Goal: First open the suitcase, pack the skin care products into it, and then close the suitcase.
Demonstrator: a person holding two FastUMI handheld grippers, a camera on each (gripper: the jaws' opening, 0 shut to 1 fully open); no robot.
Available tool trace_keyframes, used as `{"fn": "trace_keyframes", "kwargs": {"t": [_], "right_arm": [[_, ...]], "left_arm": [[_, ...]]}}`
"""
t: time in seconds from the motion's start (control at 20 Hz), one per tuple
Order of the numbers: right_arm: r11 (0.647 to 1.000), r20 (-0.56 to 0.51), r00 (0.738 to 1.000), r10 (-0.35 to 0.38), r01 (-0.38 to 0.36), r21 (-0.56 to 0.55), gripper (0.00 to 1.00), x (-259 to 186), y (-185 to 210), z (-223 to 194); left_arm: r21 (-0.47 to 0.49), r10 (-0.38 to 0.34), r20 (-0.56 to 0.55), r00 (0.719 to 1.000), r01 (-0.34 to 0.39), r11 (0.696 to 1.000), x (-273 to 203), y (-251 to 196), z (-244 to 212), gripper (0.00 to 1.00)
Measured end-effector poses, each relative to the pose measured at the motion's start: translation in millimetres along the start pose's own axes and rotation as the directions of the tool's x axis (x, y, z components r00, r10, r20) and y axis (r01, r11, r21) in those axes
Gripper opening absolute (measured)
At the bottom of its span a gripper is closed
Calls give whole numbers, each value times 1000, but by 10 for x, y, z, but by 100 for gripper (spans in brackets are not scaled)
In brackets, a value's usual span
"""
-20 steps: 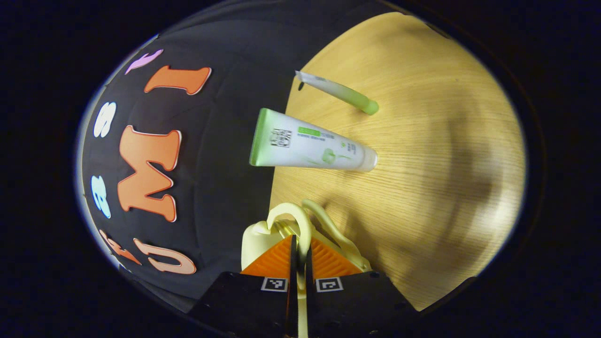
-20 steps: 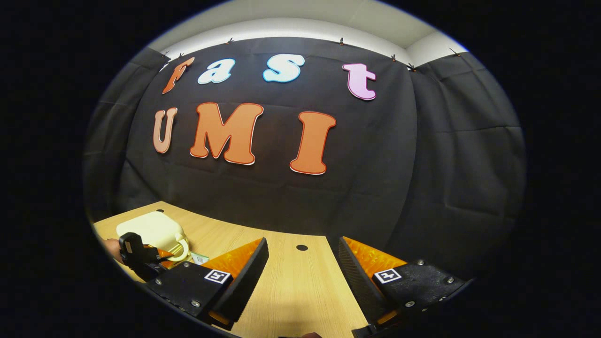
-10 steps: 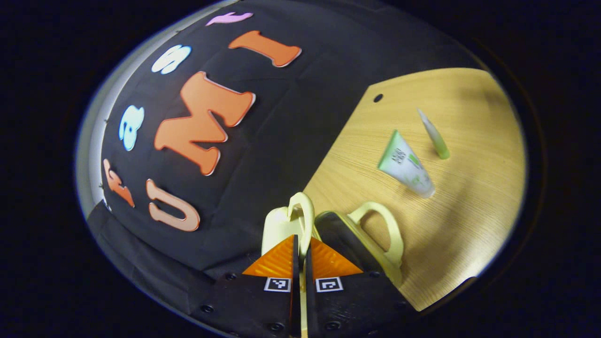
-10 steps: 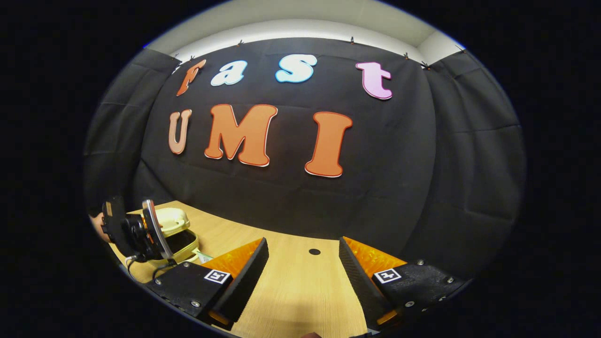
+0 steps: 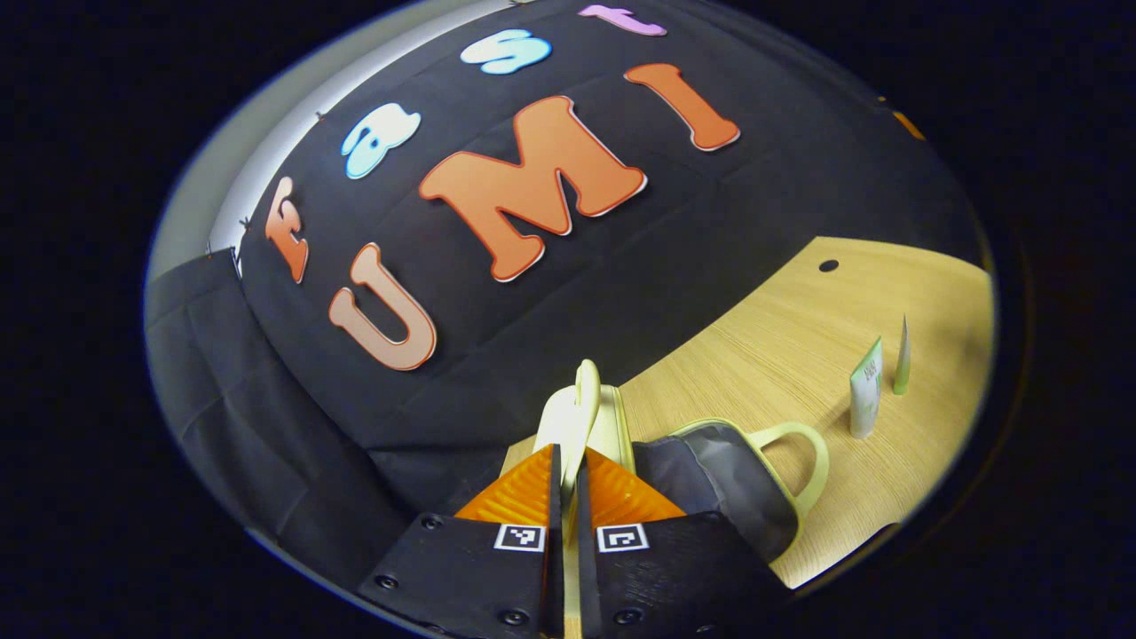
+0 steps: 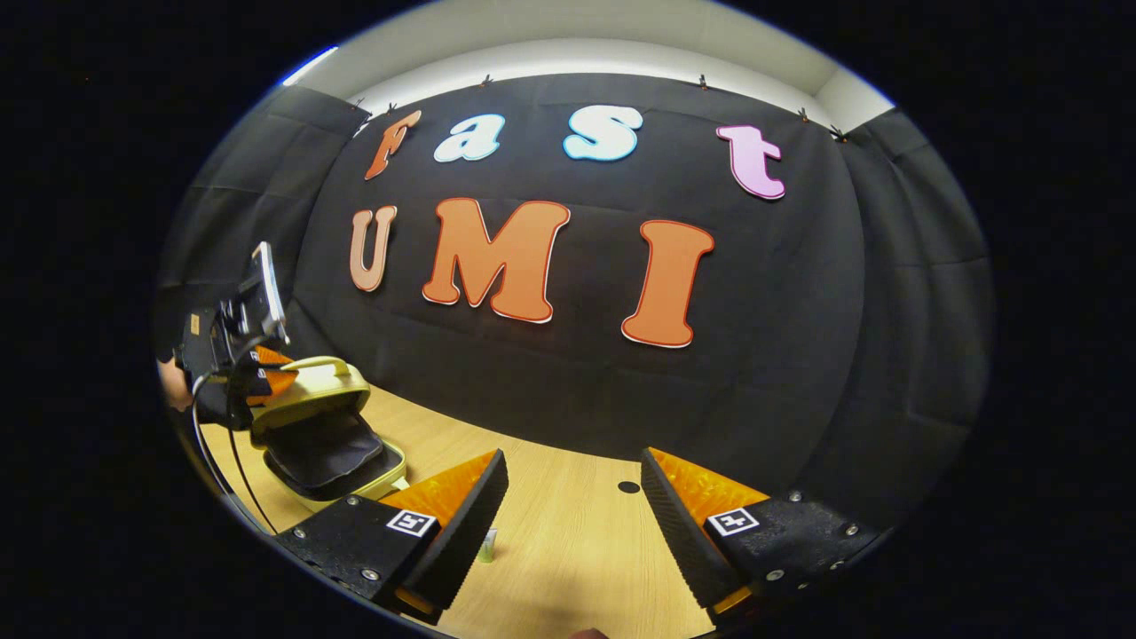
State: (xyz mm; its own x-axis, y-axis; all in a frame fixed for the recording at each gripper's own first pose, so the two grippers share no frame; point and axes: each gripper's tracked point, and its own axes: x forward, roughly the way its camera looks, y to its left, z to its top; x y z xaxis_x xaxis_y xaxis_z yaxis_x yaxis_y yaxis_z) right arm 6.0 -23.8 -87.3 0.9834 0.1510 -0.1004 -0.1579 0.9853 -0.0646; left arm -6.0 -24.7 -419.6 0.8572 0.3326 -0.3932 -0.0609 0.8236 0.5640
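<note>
Suitcase (image 6: 324,435) lid raised | left gripper (image 5: 566,461) clamped on lid handle (image 5: 581,404) | right gripper (image 6: 568,515) spread, holding nothing

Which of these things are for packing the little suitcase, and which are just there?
For the job:
- suitcase, lid lifted by its handle in the left gripper
- big tube and thin tube on the table
- right gripper, open

Just there:
- hole in the table

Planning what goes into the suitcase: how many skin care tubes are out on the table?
2. A larger green-and-white tube and a slim green tube lie side by side on the wooden table, beyond the open suitcase. Others may be hidden.
</note>
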Motion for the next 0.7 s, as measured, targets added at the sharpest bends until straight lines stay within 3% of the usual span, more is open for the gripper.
{"fn": "trace_keyframes", "kwargs": {"t": [0.25, 0.7], "right_arm": [[1000, -10, 1000, 2, -2, -19, 95, 86, 519, 102], [998, -35, 999, 39, -41, -51, 95, 264, 1483, 220]], "left_arm": [[-121, 16, 10, 1000, -15, 993, 29, -1, -52, 7], [-265, 104, -67, 992, -118, 957, 63, 15, -131, 7]]}}
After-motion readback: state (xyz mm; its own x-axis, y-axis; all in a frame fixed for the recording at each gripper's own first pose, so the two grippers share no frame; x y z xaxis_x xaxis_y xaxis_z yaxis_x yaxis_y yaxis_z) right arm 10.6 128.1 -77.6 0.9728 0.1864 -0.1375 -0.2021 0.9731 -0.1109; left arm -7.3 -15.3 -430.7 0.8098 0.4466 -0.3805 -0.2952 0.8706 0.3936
